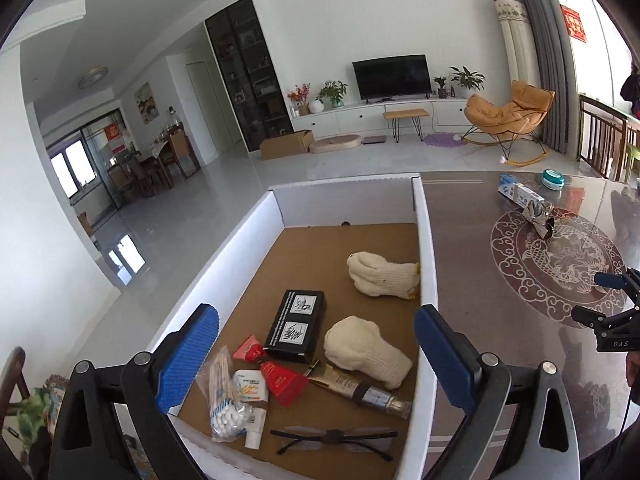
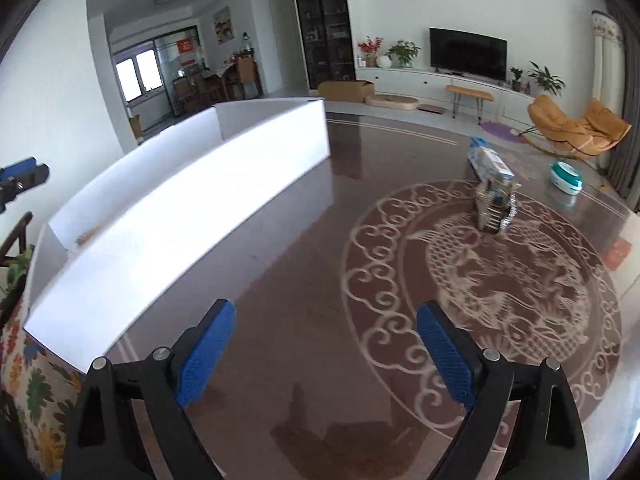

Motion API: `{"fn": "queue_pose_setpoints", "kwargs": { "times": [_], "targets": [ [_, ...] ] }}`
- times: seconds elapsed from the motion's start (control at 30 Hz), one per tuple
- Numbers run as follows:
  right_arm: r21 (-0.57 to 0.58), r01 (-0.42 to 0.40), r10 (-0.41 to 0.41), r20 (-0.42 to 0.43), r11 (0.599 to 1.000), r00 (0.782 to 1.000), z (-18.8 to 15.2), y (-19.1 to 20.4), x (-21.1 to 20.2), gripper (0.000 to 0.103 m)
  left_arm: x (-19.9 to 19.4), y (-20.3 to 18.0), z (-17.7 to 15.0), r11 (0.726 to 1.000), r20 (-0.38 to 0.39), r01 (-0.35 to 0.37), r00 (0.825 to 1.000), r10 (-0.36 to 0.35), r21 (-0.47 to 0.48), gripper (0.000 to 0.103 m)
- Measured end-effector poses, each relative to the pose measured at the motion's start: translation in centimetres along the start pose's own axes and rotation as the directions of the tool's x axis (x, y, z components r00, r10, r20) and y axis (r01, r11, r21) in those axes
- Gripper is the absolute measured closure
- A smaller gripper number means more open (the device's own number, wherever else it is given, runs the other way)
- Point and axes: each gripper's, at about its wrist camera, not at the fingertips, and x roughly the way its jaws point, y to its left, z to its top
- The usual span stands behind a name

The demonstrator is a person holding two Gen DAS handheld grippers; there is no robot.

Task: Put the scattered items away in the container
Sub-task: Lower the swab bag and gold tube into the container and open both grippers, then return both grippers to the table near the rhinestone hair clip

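Note:
A white-walled box with a brown floor holds two cream gloves, a black carton, a gold tube, red packets, cotton swabs and glasses. My left gripper hovers open and empty above the box. On the dark table lie a toothpaste box, a crumpled silver wrapper and a teal round tin. My right gripper is open and empty over the table, with the wrapper, toothpaste box and tin well ahead to the right.
The box's white outer wall stands left of my right gripper. The glossy table bears a round fish pattern. My right gripper also shows at the right edge of the left wrist view. A living room lies beyond.

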Motion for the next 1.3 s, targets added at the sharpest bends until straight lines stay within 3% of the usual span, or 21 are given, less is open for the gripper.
{"fn": "queue_pose_setpoints", "kwargs": {
  "times": [0.17,0.3,0.5,0.63,0.77,0.9,1.03,1.23,1.3],
  "targets": [
    [0.032,0.172,-0.171,-0.047,0.985,0.984,-3.1,-7.4,-2.0,0.010,-2.2,-6.0,2.2,0.997,0.063,0.024,0.998,-0.028,0.070,0.003],
    [0.032,0.240,-0.237,-0.079,0.970,0.968,-5.1,-10.6,-2.8,0.010,-3.1,-10.4,3.1,0.992,0.085,0.014,0.996,-0.025,0.125,0.003],
    [0.052,0.240,-0.232,-0.122,0.969,0.965,-7.1,-12.5,-2.7,0.010,-3.7,-14.5,3.8,0.987,0.094,0.026,0.995,-0.041,0.157,0.002],
    [0.069,0.242,-0.230,-0.143,0.968,0.963,-7.1,-13.0,-2.1,0.010,-2.6,-16.7,3.4,0.983,0.049,0.100,0.993,-0.109,0.151,0.002],
    [0.088,0.241,-0.226,-0.154,0.967,0.962,-7.1,-12.7,-2.2,0.006,0.0,-19.6,1.7,0.966,-0.023,0.228,0.974,-0.227,0.121,0.001],
    [0.134,0.209,-0.184,-0.175,0.969,0.967,-7.2,-13.5,-1.9,0.000,4.2,-23.0,-1.0,0.949,-0.141,0.307,0.945,-0.295,0.070,0.001],
    [0.142,0.205,-0.179,-0.176,0.968,0.968,-7.2,-13.5,-1.9,0.000,8.2,-25.8,-3.7,0.943,-0.235,0.333,0.919,-0.317,0.027,0.002],
    [0.142,0.205,-0.179,-0.177,0.968,0.968,-7.2,-13.4,-1.8,0.000,12.3,-28.3,-5.0,0.936,-0.310,0.348,0.886,-0.345,-0.047,0.002],
    [0.142,0.205,-0.179,-0.177,0.968,0.968,-7.2,-13.5,-1.8,0.000,12.5,-28.5,-4.6,0.934,-0.298,0.352,0.888,-0.351,-0.052,0.001]
  ]
}}
